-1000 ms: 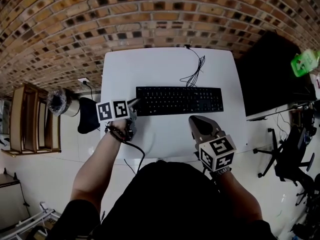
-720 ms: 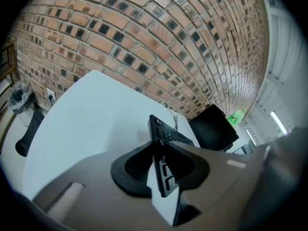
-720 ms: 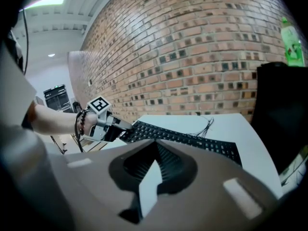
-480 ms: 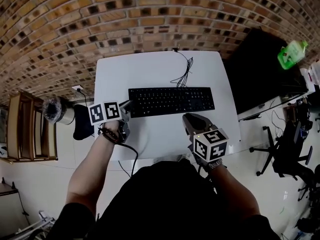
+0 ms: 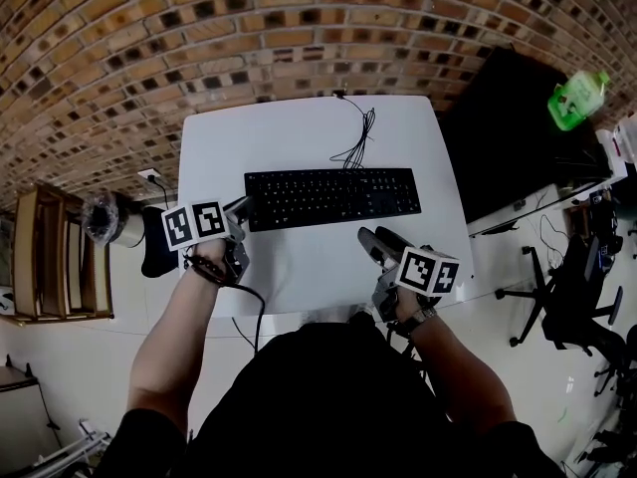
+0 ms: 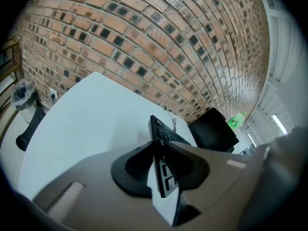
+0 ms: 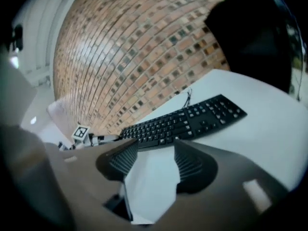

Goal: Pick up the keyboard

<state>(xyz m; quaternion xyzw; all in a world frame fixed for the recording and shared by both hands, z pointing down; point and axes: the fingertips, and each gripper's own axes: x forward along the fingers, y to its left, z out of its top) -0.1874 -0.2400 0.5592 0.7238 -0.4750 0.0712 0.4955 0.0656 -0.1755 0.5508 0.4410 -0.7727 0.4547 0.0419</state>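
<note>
A black keyboard [image 5: 332, 197] lies across the white table [image 5: 289, 132], its cable [image 5: 356, 137] running to the far edge. My left gripper [image 5: 239, 210] is at the keyboard's left end. In the left gripper view that end of the keyboard [image 6: 161, 131] stands edge-on between the pads of the left gripper [image 6: 162, 170], which press on it. My right gripper [image 5: 376, 242] hovers near the table's front edge, short of the keyboard's right half. In the right gripper view the right gripper [image 7: 155, 153] has its jaws opening, with only bare table between them and the keyboard [image 7: 185, 121] ahead.
A large black object [image 5: 508, 137] stands right of the table, with a green bottle [image 5: 575, 98] beyond it. An office chair [image 5: 572, 277] is at the far right. A wooden shelf [image 5: 50, 257] and a lined bin [image 5: 105, 217] are on the floor at left. A brick wall rises behind.
My right gripper has rolled, come down toward the table's front edge, and its jaws have gone from shut to open. The left gripper stays at the keyboard's left end.
</note>
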